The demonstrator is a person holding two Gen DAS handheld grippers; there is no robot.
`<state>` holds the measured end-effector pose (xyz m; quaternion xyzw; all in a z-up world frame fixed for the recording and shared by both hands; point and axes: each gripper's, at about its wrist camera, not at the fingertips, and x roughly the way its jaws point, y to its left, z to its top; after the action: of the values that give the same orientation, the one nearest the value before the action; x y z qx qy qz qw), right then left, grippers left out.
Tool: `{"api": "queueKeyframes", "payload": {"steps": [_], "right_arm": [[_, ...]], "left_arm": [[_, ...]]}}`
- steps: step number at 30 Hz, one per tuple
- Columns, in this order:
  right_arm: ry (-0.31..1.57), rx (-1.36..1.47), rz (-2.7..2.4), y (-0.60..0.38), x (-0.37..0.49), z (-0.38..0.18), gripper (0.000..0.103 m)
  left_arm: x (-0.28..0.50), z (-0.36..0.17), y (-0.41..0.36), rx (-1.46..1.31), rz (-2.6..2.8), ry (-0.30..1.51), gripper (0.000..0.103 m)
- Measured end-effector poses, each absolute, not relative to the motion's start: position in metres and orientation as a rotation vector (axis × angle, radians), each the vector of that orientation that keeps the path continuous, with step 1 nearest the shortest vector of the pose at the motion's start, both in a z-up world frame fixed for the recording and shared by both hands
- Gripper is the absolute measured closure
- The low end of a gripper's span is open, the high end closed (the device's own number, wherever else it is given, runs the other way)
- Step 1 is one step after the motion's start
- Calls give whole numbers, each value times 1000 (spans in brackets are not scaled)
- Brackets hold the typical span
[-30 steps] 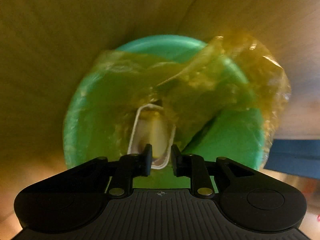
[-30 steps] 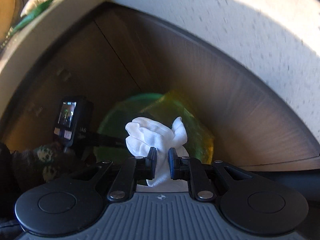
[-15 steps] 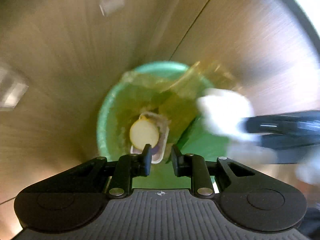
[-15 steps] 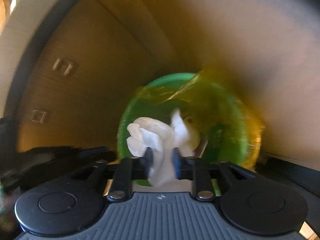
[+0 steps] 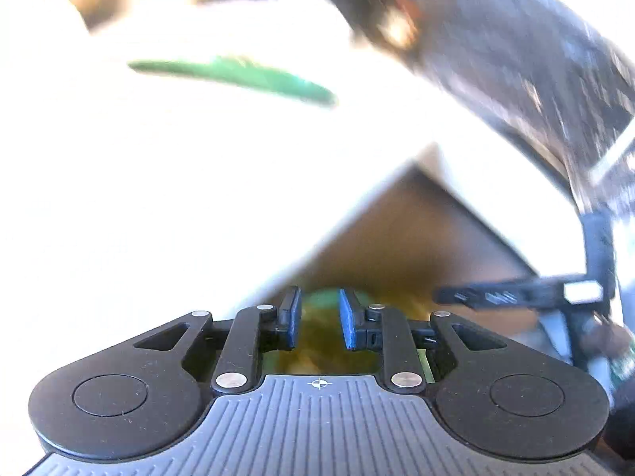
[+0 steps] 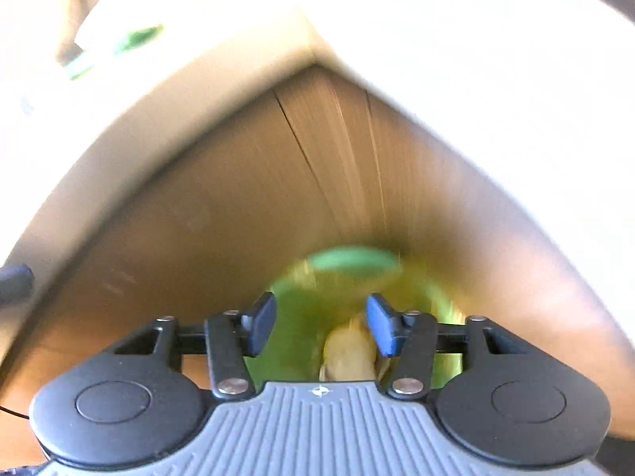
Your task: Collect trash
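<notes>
While both views are smeared by motion, we can make out that the left gripper has just been closing: its blue pads stand close together with a narrow gap and nothing between them. The right gripper has just been opening, and its pads stand well apart and hold nothing. Below the right one sits a pale lump of trash, crumpled and yellowish, too blurred for us to name. It lies inside the green bin, near the pad on the right. A translucent yellowish liner is bunched around the bin's rim. Brown wood-grain walls close in on the bin from left and right, meeting at a far corner. Only the right wrist view shows us the lump. The left wrist view gives just a sliver of green and yellow between its pads. It alone shows a finger of the right gripper reaching in from the right, a bright white counter to the left, and a green strip lying far off on it.
</notes>
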<state>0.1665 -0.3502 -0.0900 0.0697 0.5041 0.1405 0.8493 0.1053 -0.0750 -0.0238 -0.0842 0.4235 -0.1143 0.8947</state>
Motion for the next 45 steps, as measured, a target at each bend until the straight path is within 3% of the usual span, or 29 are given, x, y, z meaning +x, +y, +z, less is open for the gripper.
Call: {"api": "queueKeyframes", "payload": {"steps": [3, 8, 14, 23, 24, 25, 28, 31, 41, 45], "right_arm": [[925, 95, 265, -334, 168, -53, 38], [799, 110, 288, -305, 174, -8, 28], [758, -12, 475, -208, 199, 28, 28], [820, -68, 708, -35, 247, 21, 29], [833, -62, 713, -25, 253, 22, 36], [859, -54, 722, -17, 258, 22, 54], [948, -24, 759, -9, 269, 21, 88], [968, 5, 770, -20, 263, 27, 94], [1034, 142, 795, -104, 240, 54, 95], [924, 77, 717, -120, 233, 64, 92]], "left_arm": [[102, 1, -38, -196, -105, 785, 79], [97, 29, 25, -247, 41, 675, 79], [109, 37, 77, -238, 212, 688, 79], [127, 21, 124, -221, 258, 732, 79], [131, 20, 127, -214, 260, 729, 79], [136, 17, 129, -211, 264, 729, 79], [148, 11, 136, -229, 271, 732, 77], [155, 8, 141, -250, 255, 729, 78], [168, 40, 93, -198, 52, 701, 77], [171, 47, 79, -166, 38, 677, 77]]}}
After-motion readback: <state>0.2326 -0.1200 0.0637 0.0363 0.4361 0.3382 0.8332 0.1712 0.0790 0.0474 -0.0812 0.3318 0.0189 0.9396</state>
